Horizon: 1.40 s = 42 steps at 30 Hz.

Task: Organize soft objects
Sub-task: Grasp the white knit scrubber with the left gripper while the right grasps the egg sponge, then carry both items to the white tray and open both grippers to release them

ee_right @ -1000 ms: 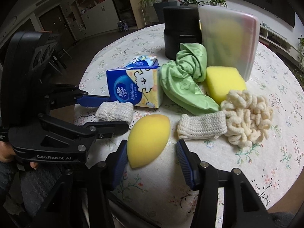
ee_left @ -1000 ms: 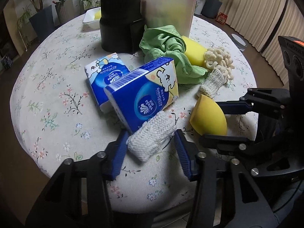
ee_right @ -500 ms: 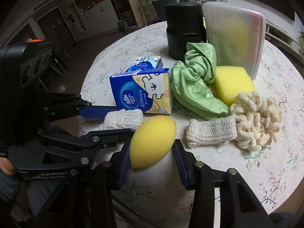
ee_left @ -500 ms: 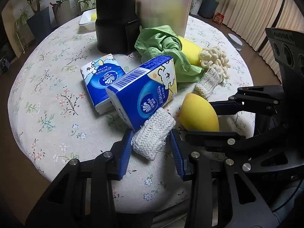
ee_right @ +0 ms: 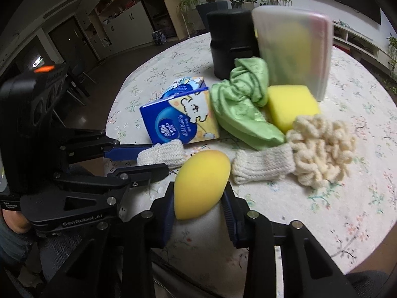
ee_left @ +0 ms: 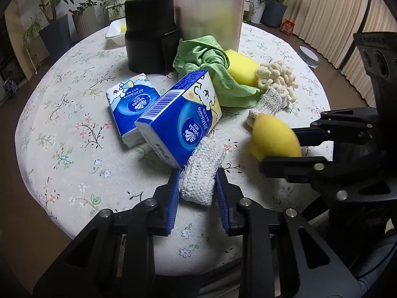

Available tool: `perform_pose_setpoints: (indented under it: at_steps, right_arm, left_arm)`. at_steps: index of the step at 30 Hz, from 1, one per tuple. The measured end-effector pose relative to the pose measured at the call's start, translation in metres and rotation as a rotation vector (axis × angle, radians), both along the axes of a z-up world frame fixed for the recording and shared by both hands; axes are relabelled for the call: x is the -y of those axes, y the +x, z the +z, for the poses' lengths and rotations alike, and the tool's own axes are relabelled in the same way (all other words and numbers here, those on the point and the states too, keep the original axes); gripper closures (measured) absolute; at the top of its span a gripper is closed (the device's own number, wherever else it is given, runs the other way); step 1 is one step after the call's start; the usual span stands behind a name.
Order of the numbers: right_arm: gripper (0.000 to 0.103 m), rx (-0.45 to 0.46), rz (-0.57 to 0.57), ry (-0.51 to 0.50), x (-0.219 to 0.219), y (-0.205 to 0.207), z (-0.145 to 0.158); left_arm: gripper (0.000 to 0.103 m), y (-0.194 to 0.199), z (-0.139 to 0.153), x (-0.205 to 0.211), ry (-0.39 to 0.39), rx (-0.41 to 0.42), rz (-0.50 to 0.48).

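On the round floral worktop (ee_left: 64, 134), starting at the left, a blue tissue pack (ee_left: 132, 105) lies flat, and a second tissue pack (ee_left: 183, 119) leans tilted across it, its low corner just beside a white knitted roll (ee_left: 201, 173). The left gripper (ee_left: 198, 186) has just been closing, and its blue jaws now press both sides of that roll (narrow, with the knit bulging slightly between them). Behind the packs stand a black canister (ee_left: 148, 42) and a frosted translucent bin (ee_left: 211, 15), with a crumpled green cloth (ee_left: 213, 74) at their foot. Further right, a yellow sponge block (ee_right: 290, 104) touches the cloth, and a cream looped scrunchie (ee_right: 322, 149) sits against a second knitted roll (ee_right: 263, 166). Nearest the right edge, the right gripper (ee_right: 198, 198) has also just been closing; its jaws clamp a yellow egg-shaped sponge (ee_right: 201, 183), which stands tilted, its pointed end toward the second knitted roll.
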State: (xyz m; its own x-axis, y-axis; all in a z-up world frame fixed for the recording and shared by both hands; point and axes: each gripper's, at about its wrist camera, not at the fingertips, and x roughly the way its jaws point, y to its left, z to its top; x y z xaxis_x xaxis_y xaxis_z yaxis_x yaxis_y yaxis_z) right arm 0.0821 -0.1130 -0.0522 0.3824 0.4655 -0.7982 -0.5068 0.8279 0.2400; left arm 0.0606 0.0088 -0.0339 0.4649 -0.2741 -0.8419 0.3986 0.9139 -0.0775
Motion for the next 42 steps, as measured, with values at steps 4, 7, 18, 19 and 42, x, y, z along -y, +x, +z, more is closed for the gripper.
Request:
perform_pose_setpoints:
  at_steps: [4,7,18,19,42]
  right_arm:
    - [0.066,0.007,-0.002,-0.009,0.008,-0.007,0.004]
    - [0.066,0.000,-0.011,-0.017,0.013,-0.008,0.004]
    - [0.066,-0.001,-0.034,-0.032,0.031,-0.013,0.011]
    - [0.066,-0.002,-0.039,-0.032,0.036,-0.014,0.012]
    - [0.065,0.046,-0.215,-0.069,0.130,0.031,0.047]
  left_arm:
    - [0.078,-0.007,0.001,0.000,-0.017,-0.001,0.008]
    - [0.078,-0.011,0.002,0.000,-0.021,-0.003,0.013]
    - [0.078,-0.023,0.008,-0.011,-0.039,-0.028,0.044]
    - [0.078,-0.023,0.010,-0.014,-0.037,-0.026,0.049]
    - [0.078,0.046,0.042,-0.104,-0.024,0.035,0.235]
